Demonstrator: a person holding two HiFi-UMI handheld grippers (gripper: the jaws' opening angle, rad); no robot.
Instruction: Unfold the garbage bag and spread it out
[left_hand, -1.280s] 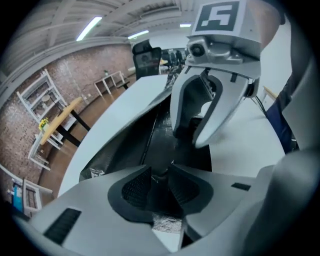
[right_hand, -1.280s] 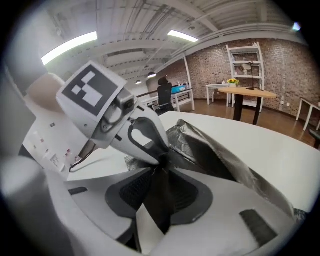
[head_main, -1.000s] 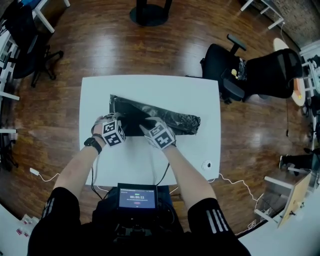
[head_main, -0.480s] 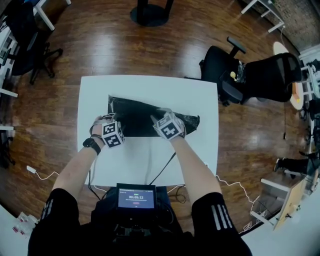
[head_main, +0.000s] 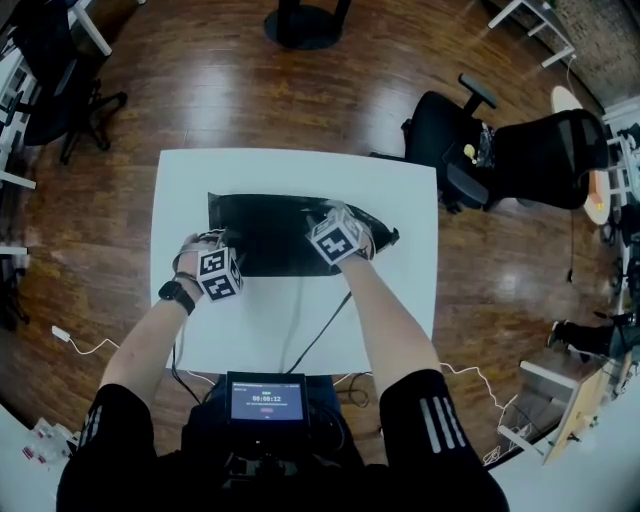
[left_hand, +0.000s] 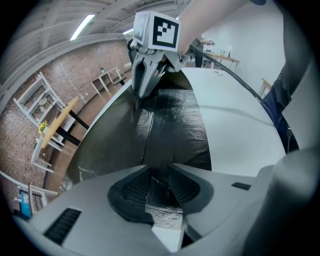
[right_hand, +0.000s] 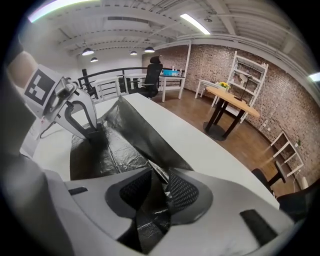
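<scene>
Garbage bag (head_main: 268, 235) on table (head_main: 395, 300); only gripper views reveal left gripper (left_hand: 160, 175), right gripper (right_hand: 159, 182) clamped on it.

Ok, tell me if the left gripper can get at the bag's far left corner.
Probably yes: the garbage bag's far left corner lies uncovered just beyond the left gripper, though its fingers must first release the near edge.

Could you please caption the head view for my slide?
Left gripper and right gripper grip a garbage bag on the white table.
</scene>
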